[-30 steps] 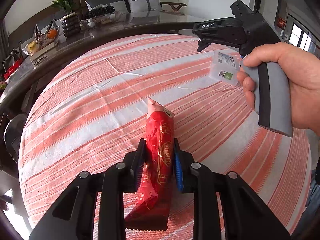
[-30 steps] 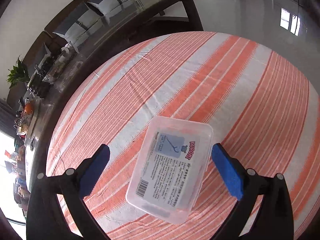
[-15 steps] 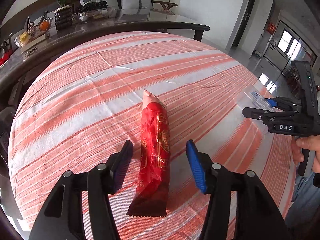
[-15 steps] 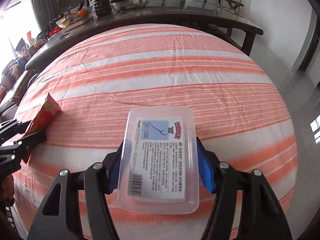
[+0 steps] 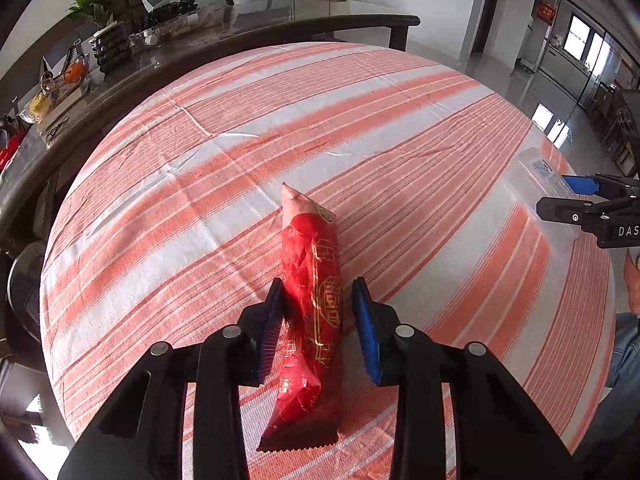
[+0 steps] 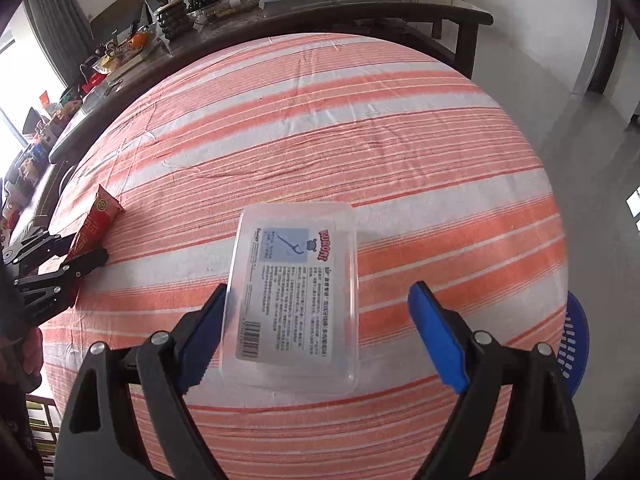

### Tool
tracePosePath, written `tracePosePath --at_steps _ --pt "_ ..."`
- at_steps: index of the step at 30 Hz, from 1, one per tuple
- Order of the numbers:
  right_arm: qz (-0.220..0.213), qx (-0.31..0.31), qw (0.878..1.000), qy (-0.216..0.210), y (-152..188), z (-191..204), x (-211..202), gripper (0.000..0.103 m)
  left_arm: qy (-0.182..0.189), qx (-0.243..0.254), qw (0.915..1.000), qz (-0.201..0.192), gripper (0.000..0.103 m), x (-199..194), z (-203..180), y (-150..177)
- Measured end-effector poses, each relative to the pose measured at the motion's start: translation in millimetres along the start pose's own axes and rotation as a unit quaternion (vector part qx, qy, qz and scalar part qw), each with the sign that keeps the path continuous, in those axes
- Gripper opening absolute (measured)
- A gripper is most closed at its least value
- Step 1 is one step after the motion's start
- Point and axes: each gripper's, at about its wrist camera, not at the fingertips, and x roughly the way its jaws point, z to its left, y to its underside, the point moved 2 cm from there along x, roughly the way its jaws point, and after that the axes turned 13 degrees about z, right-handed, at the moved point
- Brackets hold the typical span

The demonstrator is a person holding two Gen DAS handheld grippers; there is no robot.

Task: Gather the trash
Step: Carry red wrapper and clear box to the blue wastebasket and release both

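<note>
Red foil is what our left claw (image 5: 318,320) straddles: a long crinkled red snack wrapper with gold print (image 5: 310,292) lies flat on the round bench under its orange-and-white striped cloth (image 5: 320,128). The claw's two pads stand close on either side of the wrapper. The near pad looks to be touching the foil while a sliver of cloth shows at the other, so we judge it nearly but not fully pinched.

Our right claw (image 6: 316,332) is spread wide around a clear rectangular plastic box with a printed blue-and-white label (image 6: 294,292). One pad lies against the box's left edge and the other stands well apart from its right edge. The box rests on the cloth near the bench's front edge.

We judge the task to be early: both pieces of trash are on the bench, neither lifted, each lined up for a grasp. A blue slotted plastic basket (image 6: 576,344) shows below the bench edge at the right, possibly the bin, though we cannot tell.

The wrapper's long axis runs straight away from the left claw, pointed sealed tip far and serrated end near. The box's long axis likewise runs away from the right claw, barcode end nearest, label up.
</note>
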Motion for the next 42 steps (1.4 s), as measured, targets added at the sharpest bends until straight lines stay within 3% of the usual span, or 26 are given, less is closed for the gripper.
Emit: tracePosePath --at_steps 2,8,10,11,12,16,20,24,28,35,39,42 --pt "0.025 -0.003 1.000 -0.005 -5 0 8 0.086 -0.004 0.002 1.0000 0.002 0.025 0 -2 -1" --pt "0.016 0.020 0.999 -0.028 -8 1 -7 0.088 0.001 -0.011 0.9999 -0.002 0.019 0 -5 -3" --pt "0.025 0.013 1.000 -0.012 -9 5 -6 0.088 0.018 -0.019 0.9996 -0.004 0.017 0 -5 -4" --pt "0.037 0.008 0.999 -0.002 -10 6 -2 0.071 0.030 -0.023 0.9993 -0.004 0.016 -1 -7 -4" --pt "0.045 0.006 0.999 -0.001 -10 5 1 0.061 0.041 -0.025 0.9988 -0.005 0.015 -3 -10 -4" --pt "0.004 0.018 1.000 -0.001 -1 -11 -21 0.061 0.074 -0.005 0.9971 -0.017 0.014 -15 -42 -10" --pt "-0.028 0.050 0.998 -0.018 18 -60 -57 0.061 0.117 0.044 0.9916 -0.033 0.014 -29 -106 -26" --pt "-0.047 0.105 0.993 0.010 51 -142 -85 0.061 0.178 0.101 0.9783 -0.035 0.014 -37 -191 -48" --pt "-0.042 0.174 0.983 0.033 92 -232 -86 0.061 0.209 0.157 0.9649 -0.021 0.014 -29 -288 -67" --pt "-0.014 0.250 0.967 0.035 141 -345 -33 0.061 0.210 0.216 0.9527 0.037 0.015 40 -435 -91" --pt "0.013 0.288 0.957 0.015 158 -386 0 0.061 0.205 0.221 0.9509 0.068 0.015 91 -482 -104" --pt "0.027 0.286 0.958 0.008 158 -402 14 0.061 0.203 0.217 0.9510 0.085 0.016 124 -504 -110"
